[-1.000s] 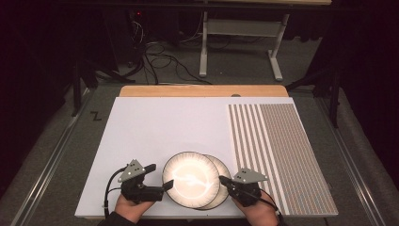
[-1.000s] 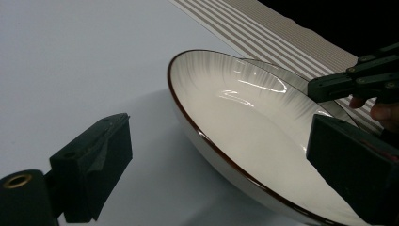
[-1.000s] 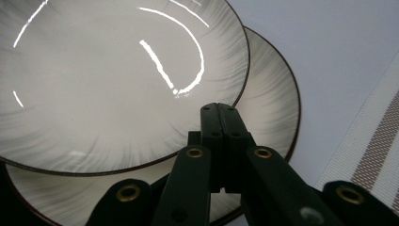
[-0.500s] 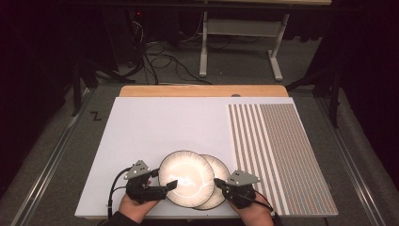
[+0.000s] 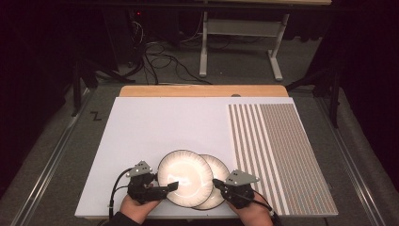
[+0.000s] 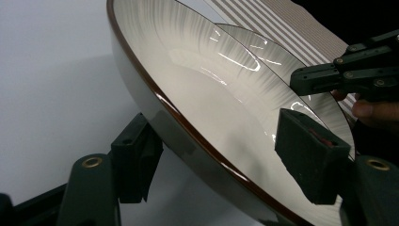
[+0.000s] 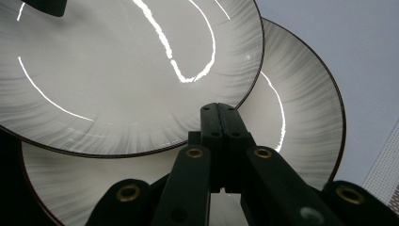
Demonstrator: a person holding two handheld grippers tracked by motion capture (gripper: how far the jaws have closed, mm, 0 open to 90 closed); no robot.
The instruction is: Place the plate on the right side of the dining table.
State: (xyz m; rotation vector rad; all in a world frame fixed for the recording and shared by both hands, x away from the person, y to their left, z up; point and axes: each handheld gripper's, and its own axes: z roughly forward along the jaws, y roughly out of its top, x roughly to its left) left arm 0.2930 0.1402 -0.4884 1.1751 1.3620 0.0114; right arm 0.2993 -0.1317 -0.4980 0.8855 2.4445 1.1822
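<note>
Two white plates with dark rims overlap near the front edge of the white board [image 5: 155, 127]. The upper plate [image 5: 185, 176] [image 6: 197, 80] [image 7: 117, 70] lies partly over the lower plate [image 5: 219, 165] [image 6: 282, 61] [image 7: 301, 94]. My left gripper [image 5: 171, 186] [image 6: 223, 160] straddles the upper plate's near rim, one jaw under it and one over it. Its jaws have just been closing, and a gap still shows at the upper pad. My right gripper [image 5: 215, 181] [image 7: 219, 109] is shut with nothing between its jaws, its tip over the lower plate beside the upper plate's edge.
A striped mat [image 5: 277, 150] covers the board's right side, close to my right hand. A wooden strip [image 5: 202, 90] runs along the board's far edge. Cables [image 5: 160, 61] and a desk frame [image 5: 240, 42] stand on the floor beyond.
The upper plate has shifted slightly left. My right gripper followed it leftward. The left gripper's jaws have narrowed around the plate's rim.
</note>
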